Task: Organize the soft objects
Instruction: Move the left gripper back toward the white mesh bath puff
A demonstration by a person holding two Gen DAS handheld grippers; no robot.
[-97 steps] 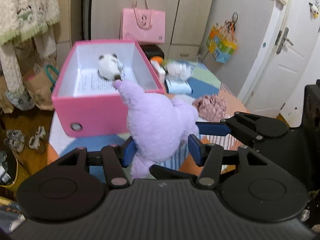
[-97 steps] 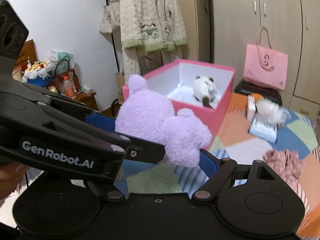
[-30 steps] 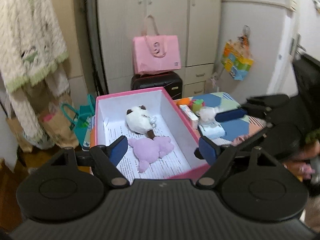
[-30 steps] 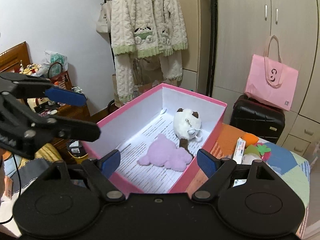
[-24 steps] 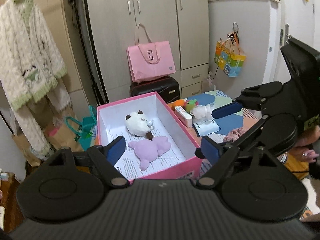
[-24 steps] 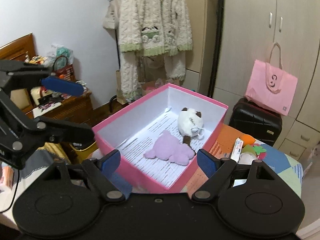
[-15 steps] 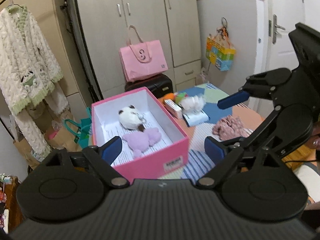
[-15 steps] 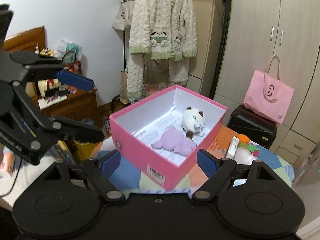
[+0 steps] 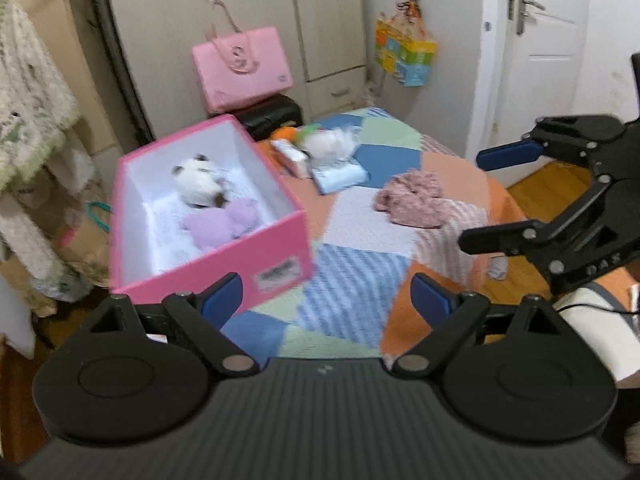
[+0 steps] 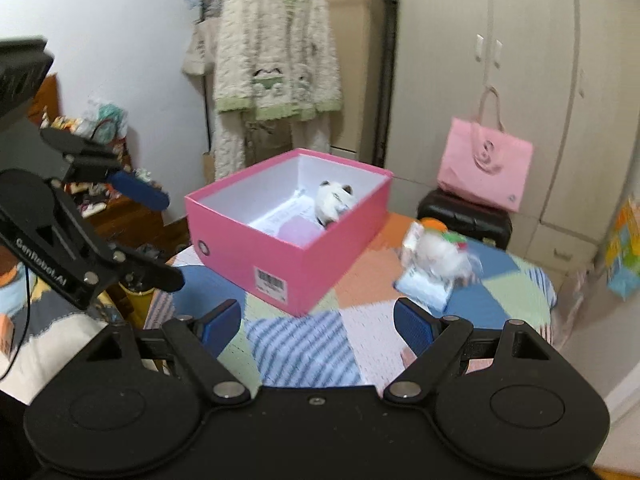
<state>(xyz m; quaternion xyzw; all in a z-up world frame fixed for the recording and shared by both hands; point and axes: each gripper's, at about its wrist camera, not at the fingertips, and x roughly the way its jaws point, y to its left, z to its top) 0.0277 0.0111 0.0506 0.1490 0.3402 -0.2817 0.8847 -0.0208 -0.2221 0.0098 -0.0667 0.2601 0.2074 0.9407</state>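
Observation:
A pink box point(image 9: 280, 248) point(image 10: 320, 268) stands on the patchwork-covered table point(image 9: 360, 280). Inside it lie a purple plush point(image 9: 224, 224) point(image 10: 298, 230) and a white and brown plush point(image 9: 200, 180) point(image 10: 334, 198). A pink crumpled cloth point(image 9: 412, 200) lies on the table to the right of the box. A white fluffy toy point(image 9: 332, 142) point(image 10: 440, 254) rests on a pale blue pack at the far end. My left gripper point(image 9: 326, 300) is open and empty, held back from the box. My right gripper point(image 10: 318, 326) is open and empty too; it also shows in the left wrist view point(image 9: 500, 196).
A pink tote bag point(image 9: 240, 68) point(image 10: 484, 164) sits on a black case by the wardrobe. A cream cardigan point(image 10: 276, 60) hangs at the left. A door point(image 9: 540, 60) stands at the right. A small box and an orange toy point(image 9: 284, 136) lie beside the fluffy toy.
Both grippers let go of the purple plush into the box, then drew back and away. The box now sits farther off in both views.

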